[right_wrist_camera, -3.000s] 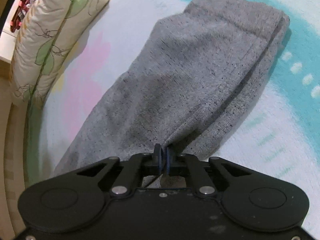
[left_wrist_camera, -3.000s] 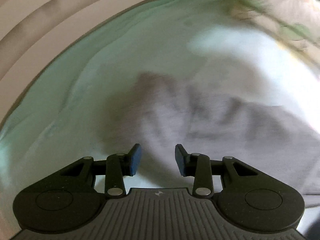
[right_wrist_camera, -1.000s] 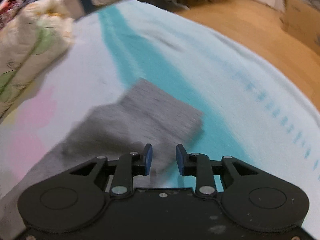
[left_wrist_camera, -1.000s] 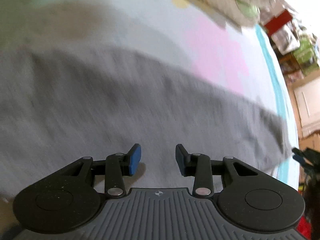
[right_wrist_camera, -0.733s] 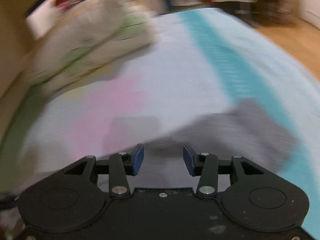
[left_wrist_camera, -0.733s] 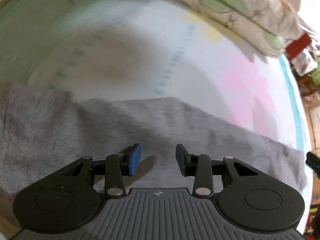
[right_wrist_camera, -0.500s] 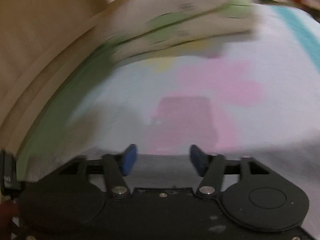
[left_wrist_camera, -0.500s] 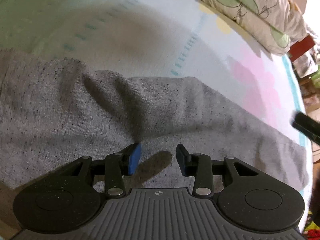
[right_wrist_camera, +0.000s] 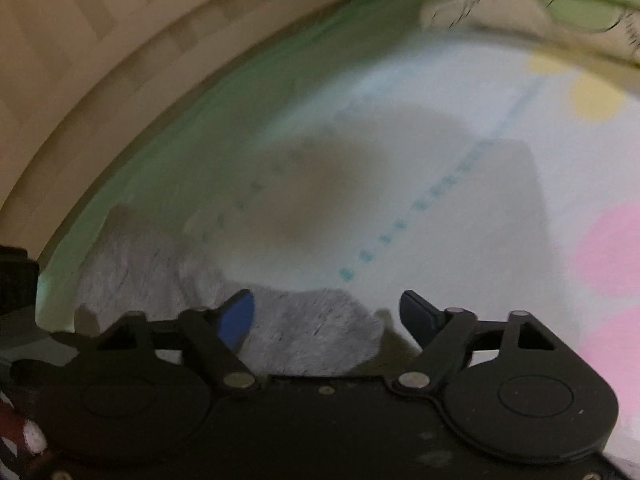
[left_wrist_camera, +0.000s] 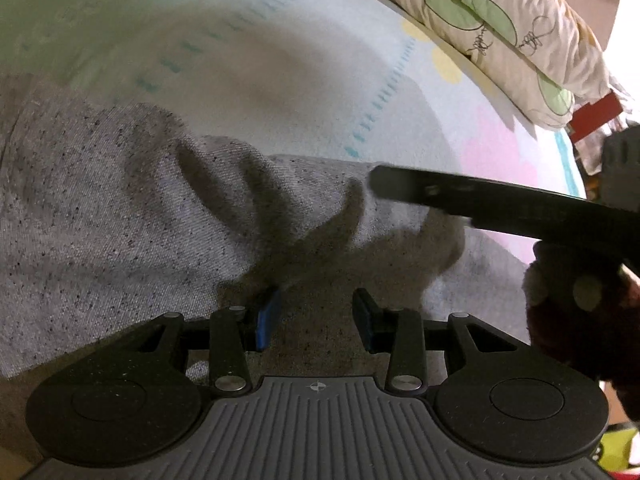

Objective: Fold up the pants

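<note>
Left wrist view, bottom centre: the left gripper (left_wrist_camera: 316, 316) hovers with its blue-padded jaws parted and nothing between them, just over the grey speckled knit pants (left_wrist_camera: 120, 216). That garment spreads across the lower and left of the frame on the pale patterned bedsheet (left_wrist_camera: 304, 64), rucked into soft ridges at mid-frame. Further right, the black right gripper (left_wrist_camera: 404, 188) reaches in over the far edge of the cloth. In its own blurred view the right gripper (right_wrist_camera: 326, 316) is spread wide and empty, a fold of the pants (right_wrist_camera: 312, 336) low between its fingers. Beyond, along the upper right, lies a cream quilted pillow with green leaf print (left_wrist_camera: 492, 20).

The fabric looks light, limp and a little stretchy; it would likely sag and bunch rather than hold shape. A pinch on the thicker far edge or a seam seems surest.
</note>
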A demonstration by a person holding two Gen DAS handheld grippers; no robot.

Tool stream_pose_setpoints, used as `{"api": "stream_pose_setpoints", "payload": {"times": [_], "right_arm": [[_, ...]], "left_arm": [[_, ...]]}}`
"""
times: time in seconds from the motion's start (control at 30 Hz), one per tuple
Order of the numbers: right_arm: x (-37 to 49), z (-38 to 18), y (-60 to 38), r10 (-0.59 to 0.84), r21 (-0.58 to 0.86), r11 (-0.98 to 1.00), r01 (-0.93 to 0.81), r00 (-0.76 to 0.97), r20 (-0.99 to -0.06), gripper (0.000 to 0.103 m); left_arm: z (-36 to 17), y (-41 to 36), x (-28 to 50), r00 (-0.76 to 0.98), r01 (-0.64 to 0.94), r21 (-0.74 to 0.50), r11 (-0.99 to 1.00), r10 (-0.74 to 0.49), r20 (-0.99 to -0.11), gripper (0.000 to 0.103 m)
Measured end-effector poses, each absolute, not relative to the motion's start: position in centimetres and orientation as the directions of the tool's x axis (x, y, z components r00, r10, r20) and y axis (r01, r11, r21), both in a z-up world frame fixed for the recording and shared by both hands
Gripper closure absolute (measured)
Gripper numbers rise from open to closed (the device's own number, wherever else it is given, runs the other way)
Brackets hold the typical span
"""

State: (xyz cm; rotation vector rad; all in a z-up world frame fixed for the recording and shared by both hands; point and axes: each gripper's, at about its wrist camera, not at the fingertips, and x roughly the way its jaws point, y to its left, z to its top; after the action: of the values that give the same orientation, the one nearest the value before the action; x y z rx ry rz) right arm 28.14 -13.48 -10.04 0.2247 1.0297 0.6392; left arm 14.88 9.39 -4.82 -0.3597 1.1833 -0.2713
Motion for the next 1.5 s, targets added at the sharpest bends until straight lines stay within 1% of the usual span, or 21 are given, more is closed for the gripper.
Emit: {"api": "stream_pose_setpoints", "payload": {"times": [0.03, 0.07, 0.1, 0.2, 0.27, 0.33, 0.47, 0.6, 0.7, 0.8, 0.87, 0.93, 1.0, 1.07, 1.1, 1.13, 1.27, 1.37, 1.5], "right_arm": [[28.3, -10.3, -13.3, 0.598, 0.471, 0.791, -0.391, 0.329, -0.731, 0.055], [28.5, -10.7, -12.6, 0.607, 0.483, 0.783, -0.393, 0.311, -0.731, 0.073], [28.6, -10.8, -12.4, 0.616, 0.496, 0.775, -0.392, 0.291, -0.732, 0.095], [27.1, -9.6, -12.5, 0.622, 0.471, 0.767, -0.435, 0.324, -0.713, 0.095], [24.9, -8.8, -13.3, 0.636, 0.465, 0.756, -0.46, 0.348, -0.689, 0.095], [22.5, -7.9, -13.6, 0.64, 0.443, 0.749, -0.493, 0.365, -0.676, 0.095], [18.2, -8.0, -12.5, 0.62, 0.37, 0.744, -0.556, 0.368, -0.693, 0.096], [15.2, -9.4, -10.7, 0.588, 0.327, 0.753, -0.571, 0.358, -0.726, 0.097], [13.6, -10.1, -9.4, 0.552, 0.27, 0.762, -0.588, 0.373, -0.746, 0.097], [13.5, -10.0, -9.2, 0.542, 0.271, 0.775, -0.571, 0.381, -0.749, 0.097], [13.5, -9.5, -9.6, 0.547, 0.283, 0.778, -0.561, 0.384, -0.744, 0.095], [14.0, -9.0, -10.1, 0.548, 0.283, 0.782, -0.555, 0.395, -0.738, 0.091], [14.2, -8.4, -10.7, 0.548, 0.282, 0.788, -0.547, 0.416, -0.726, 0.089], [14.6, -7.7, -11.2, 0.558, 0.3, 0.794, -0.529, 0.436, -0.707, 0.081], [14.9, -7.4, -11.4, 0.566, 0.316, 0.793, -0.52, 0.438, -0.698, 0.073], [15.2, -7.2, -11.5, 0.575, 0.337, 0.792, -0.509, 0.437, -0.691, 0.068], [15.9, -7.2, -10.5, 0.613, 0.387, 0.766, -0.513, 0.405, -0.678, 0.068], [16.4, -7.7, -8.8, 0.63, 0.395, 0.742, -0.542, 0.363, -0.686, 0.068], [16.9, -8.3, -7.0, 0.641, 0.394, 0.724, -0.566, 0.34, -0.689, 0.067]], "left_arm": [[-4.8, 9.3, 14.9, 0.358, 0.024, -0.409, 0.912, -0.39, -0.849, 0.065], [-4.7, 9.3, 14.9, 0.36, 0.027, -0.41, 0.912, -0.392, -0.847, 0.065], [-4.4, 9.4, 14.8, 0.364, 0.023, -0.418, 0.908, -0.397, -0.842, 0.065], [-2.3, 10.8, 13.7, 0.445, 0.018, -0.458, 0.889, -0.417, -0.792, 0.065], [-0.2, 11.6, 13.1, 0.51, 0.036, -0.442, 0.896, -0.397, -0.763, 0.064], [1.0, 12.2, 13.5, 0.538, 0.046, -0.418, 0.907, -0.375, -0.755, 0.064], [1.0, 12.7, 16.5, 0.53, 0.027, -0.38, 0.925, -0.336, -0.779, 0.064], [-0.5, 11.3, 19.2, 0.478, 0.043, -0.327, 0.944, -0.307, -0.823, 0.064], [-2.4, 10.8, 19.8, 0.419, 0.058, -0.313, 0.948, -0.308, -0.854, 0.064], [-3.9, 10.8, 18.8, 0.389, 0.054, -0.283, 0.958, -0.281, -0.877, 0.064], [-4.1, 11.6, 17.8, 0.4, 0.041, -0.307, 0.951, -0.297, -0.867, 0.064], [-4.1, 12.4, 17.2, 0.409, 0.024, -0.338, 0.941, -0.318, -0.855, 0.064], [-4.0, 13.2, 16.8, 0.421, -0.001, -0.372, 0.928, -0.337, -0.842, 0.064], [-3.9, 13.8, 16.6, 0.432, -0.023, -0.399, 0.917, -0.351, -0.831, 0.064], [-3.9, 13.7, 17.0, 0.437, -0.029, -0.405, 0.914, -0.353, -0.827, 0.064], [-3.8, 13.8, 17.0, 0.441, -0.031, -0.408, 0.912, -0.354, -0.825, 0.064], [-3.5, 13.9, 16.9, 0.451, -0.023, -0.419, 0.908, -0.365, -0.815, 0.064], [-2.7, 15.3, 16.2, 0.485, -0.034, -0.452, 0.892, -0.381, -0.787, 0.064], [-1.6, 16.8, 15.5, 0.526, -0.047, -0.435, 0.899, -0.348, -0.776, 0.063]]}}
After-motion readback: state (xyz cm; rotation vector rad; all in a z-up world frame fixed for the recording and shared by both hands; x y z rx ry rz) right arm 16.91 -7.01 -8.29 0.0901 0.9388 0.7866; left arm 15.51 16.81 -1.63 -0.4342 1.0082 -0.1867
